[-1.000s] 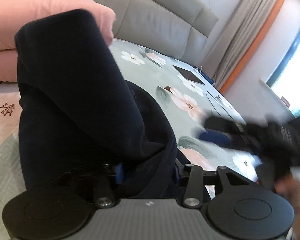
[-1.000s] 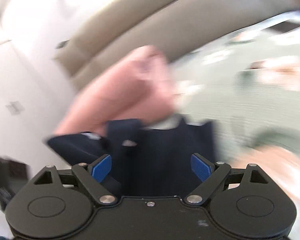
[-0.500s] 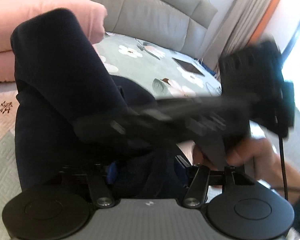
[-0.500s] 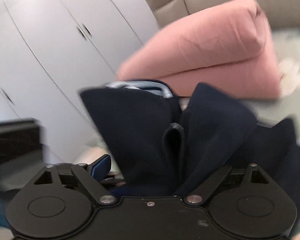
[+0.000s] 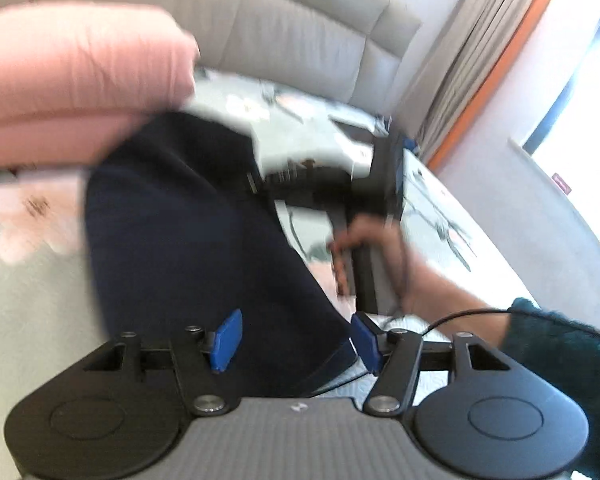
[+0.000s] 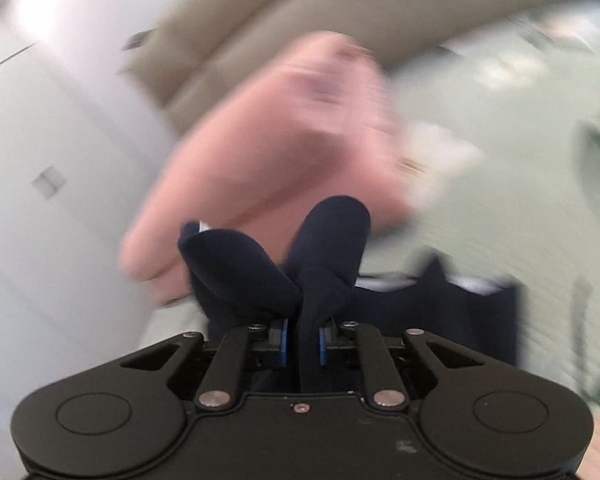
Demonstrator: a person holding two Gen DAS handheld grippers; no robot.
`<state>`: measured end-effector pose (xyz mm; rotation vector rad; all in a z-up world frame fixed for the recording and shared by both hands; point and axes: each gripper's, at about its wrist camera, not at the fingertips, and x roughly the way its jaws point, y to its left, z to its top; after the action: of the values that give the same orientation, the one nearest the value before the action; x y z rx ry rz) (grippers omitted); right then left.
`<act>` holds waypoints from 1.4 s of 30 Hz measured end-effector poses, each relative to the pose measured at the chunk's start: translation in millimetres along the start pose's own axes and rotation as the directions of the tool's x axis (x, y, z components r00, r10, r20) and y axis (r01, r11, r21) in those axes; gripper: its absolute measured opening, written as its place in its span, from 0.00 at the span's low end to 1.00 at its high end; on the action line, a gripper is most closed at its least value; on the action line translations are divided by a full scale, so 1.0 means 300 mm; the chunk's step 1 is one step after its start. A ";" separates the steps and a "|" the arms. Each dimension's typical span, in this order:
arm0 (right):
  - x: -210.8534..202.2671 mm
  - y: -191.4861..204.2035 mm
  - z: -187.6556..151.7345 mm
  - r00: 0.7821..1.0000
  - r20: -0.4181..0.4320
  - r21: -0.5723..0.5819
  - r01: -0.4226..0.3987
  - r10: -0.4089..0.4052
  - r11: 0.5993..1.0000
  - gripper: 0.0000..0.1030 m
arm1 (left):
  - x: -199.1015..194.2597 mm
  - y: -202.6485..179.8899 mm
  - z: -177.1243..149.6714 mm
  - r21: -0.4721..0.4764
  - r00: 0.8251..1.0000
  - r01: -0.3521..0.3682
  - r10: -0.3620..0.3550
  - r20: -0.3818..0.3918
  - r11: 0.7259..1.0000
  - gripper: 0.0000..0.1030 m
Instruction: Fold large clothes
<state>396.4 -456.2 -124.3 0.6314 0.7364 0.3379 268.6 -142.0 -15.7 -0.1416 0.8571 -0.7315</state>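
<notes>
A dark navy garment (image 5: pixel 204 232) lies stretched over the floral bedspread (image 5: pixel 28 304) in the left wrist view. My left gripper (image 5: pixel 296 340) is open, its blue pads apart on either side of the garment's near end. My right gripper (image 6: pixel 303 342) is shut on a bunched fold of the same navy garment (image 6: pixel 324 248), which sticks up between the pads. The right gripper and the hand holding it also show, blurred, in the left wrist view (image 5: pixel 380 184) over the bed. Both views are motion-blurred.
A thick folded pink quilt (image 5: pixel 72 80) lies at the head of the bed against the padded grey headboard (image 5: pixel 292 28). Grey curtains (image 5: pixel 460 52) and a bright window stand at the right. White wardrobe doors (image 6: pixel 52 184) are at the left in the right wrist view.
My left gripper has opened and let go of the garment, which now lies flatter. My right gripper went from open to shut on a fold of the garment and swung over the bed.
</notes>
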 end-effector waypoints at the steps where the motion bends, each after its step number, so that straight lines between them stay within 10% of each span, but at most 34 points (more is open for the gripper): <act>1: -0.009 -0.045 -0.016 1.000 -0.008 0.035 0.017 -0.017 0.999 0.15 | -0.006 0.003 0.004 0.020 1.000 -0.023 0.023 0.018 1.000 0.68; 7: -0.020 -0.133 -0.019 0.996 -0.029 0.178 -0.079 0.085 0.981 0.25 | 0.252 0.166 -0.012 -0.041 0.980 -0.155 0.148 -0.135 0.987 0.57; 12: 0.012 -0.095 0.072 0.992 -0.064 0.160 -0.100 0.112 0.982 0.88 | 0.294 0.118 -0.069 0.099 0.969 -0.199 0.211 -0.131 0.975 0.61; 15: 0.054 -0.082 0.103 0.988 -0.127 0.125 -0.069 0.085 0.990 0.99 | 0.296 0.084 -0.095 0.168 0.963 -0.215 0.238 -0.130 0.962 0.62; 17: 0.108 -0.072 0.111 0.983 -0.170 0.113 -0.044 0.063 0.993 0.98 | 0.293 0.079 -0.095 0.174 0.964 -0.209 0.233 -0.131 0.962 0.62; 20: 0.103 -0.043 0.080 0.997 -0.070 0.202 -0.002 0.016 0.979 0.19 | 0.242 0.071 -0.097 0.166 0.965 -0.193 0.217 -0.147 0.967 0.61; 25: -0.043 -0.023 0.116 0.993 0.057 0.270 -0.111 0.099 0.957 0.17 | 0.233 0.100 -0.091 0.152 0.951 -0.194 0.223 -0.213 0.969 0.57; 30: 0.041 -0.209 0.087 0.984 -0.100 0.270 0.171 -0.149 0.948 0.18 | 0.295 0.071 -0.077 0.102 0.963 -0.157 0.175 -0.206 0.982 0.57; 37: -0.065 -0.281 0.017 0.987 -0.139 0.356 -0.022 0.077 0.934 0.74 | 0.336 0.043 -0.115 0.185 0.947 -0.207 0.244 -0.207 0.961 0.67; 42: -0.137 -0.181 -0.127 0.936 -0.317 0.227 -0.079 0.150 0.971 0.79 | 0.303 0.025 -0.123 0.177 0.949 -0.203 0.238 -0.207 0.963 0.67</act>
<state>344.4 -502.4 -159.6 0.8323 1.0717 0.4867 284.7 -188.3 -100.9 0.1778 1.0117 -0.6055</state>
